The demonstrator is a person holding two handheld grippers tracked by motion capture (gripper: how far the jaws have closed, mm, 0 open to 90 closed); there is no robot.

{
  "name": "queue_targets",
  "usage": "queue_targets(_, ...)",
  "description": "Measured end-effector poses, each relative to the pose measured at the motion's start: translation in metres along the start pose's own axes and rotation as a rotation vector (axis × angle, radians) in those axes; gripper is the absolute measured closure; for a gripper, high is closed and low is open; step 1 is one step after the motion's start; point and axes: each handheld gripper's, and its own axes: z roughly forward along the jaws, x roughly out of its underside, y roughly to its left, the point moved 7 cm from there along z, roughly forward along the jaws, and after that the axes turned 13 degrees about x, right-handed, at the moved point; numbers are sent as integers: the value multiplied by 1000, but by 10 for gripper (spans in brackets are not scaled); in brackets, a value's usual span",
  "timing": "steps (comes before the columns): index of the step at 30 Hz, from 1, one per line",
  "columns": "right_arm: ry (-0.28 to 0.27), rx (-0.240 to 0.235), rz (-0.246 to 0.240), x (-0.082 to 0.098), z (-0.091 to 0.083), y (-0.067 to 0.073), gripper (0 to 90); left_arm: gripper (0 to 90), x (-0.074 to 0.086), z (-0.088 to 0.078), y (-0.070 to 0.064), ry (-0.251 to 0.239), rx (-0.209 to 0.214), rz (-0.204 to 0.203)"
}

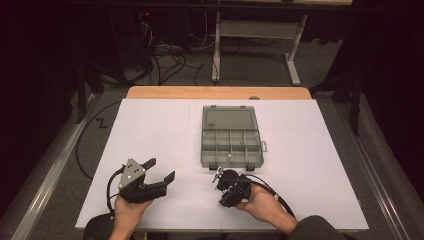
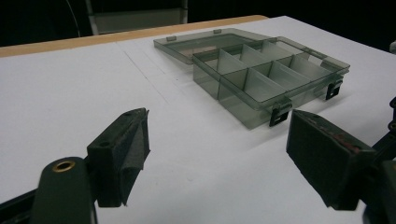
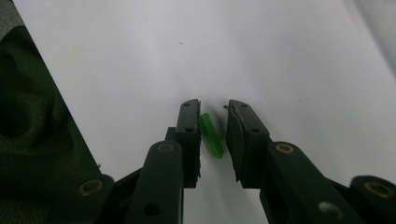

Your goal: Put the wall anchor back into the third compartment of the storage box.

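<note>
A small bright green plastic piece (image 3: 211,135) lies on the white table sheet between the jaws of my right gripper (image 3: 214,109). It rests against one pad, and a narrow gap shows on the other side, so the jaws are open around it. In the high view the right gripper (image 1: 220,176) points down at the sheet just in front of a grey see-through compartment box (image 1: 231,142). My left gripper (image 1: 161,168) is held low at the front left with its jaws wide open and nothing between them (image 2: 217,140).
The box (image 2: 261,74) has its lid (image 1: 230,118) folded back flat and two black latches on its near wall. White sheet (image 1: 150,130) covers the table, with a wooden edge at the far side. A dark green sleeve (image 3: 28,140) is close beside the right gripper.
</note>
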Motion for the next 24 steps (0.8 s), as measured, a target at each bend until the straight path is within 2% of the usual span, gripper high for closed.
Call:
queue_targets(10, 4, 7, -6, 0, 0, 1, 785, 217, 0, 0, 0, -1, 1, 0)
queue_targets(14, 4, 16, -21, 0, 0, 1, 805, 217, 0, 0, 0, -1, 1, 1)
queue_targets(24, 8, 25, -19, 0, 1, 0, 850, 217, 0, 0, 0, -1, 1, 1)
